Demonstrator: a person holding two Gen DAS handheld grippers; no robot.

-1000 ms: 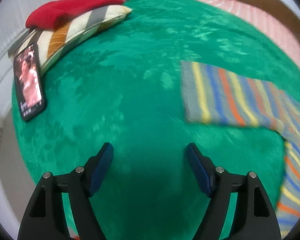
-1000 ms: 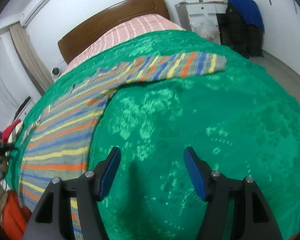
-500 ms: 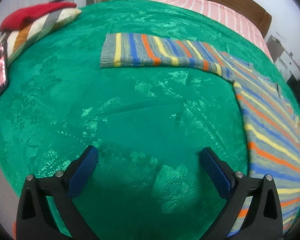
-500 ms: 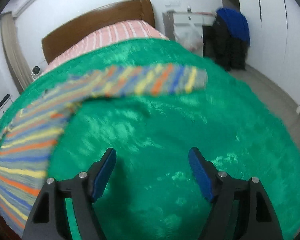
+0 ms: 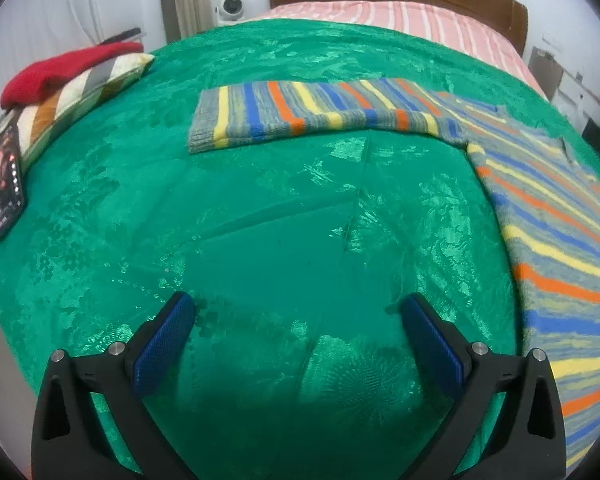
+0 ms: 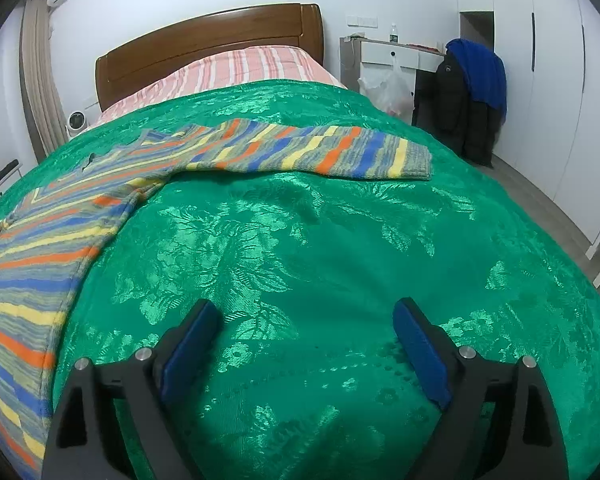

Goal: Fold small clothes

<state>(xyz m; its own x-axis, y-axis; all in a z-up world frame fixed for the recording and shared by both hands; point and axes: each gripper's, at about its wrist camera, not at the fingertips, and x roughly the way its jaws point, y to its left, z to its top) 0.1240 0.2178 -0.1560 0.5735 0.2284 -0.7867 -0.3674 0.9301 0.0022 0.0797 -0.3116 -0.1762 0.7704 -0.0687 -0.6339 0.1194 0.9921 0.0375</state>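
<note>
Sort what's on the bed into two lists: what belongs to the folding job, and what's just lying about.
For the job:
- striped sweater, spread flat with both sleeves out
- left tool, open and empty
- right tool, just opening, empty

Lying about:
- phone
- striped cushion
- red garment on the cushion
- green bedspread, only the work surface

1. The left tool (image 5: 296, 312) has opened wider; only green bedspread (image 5: 284, 208) lies between its pads.
2. The right tool (image 6: 306, 316) has just been opening, nothing between its pads.
3. The striped sweater (image 5: 548, 216) sleeve now lies nearer the left view's centre.
</note>
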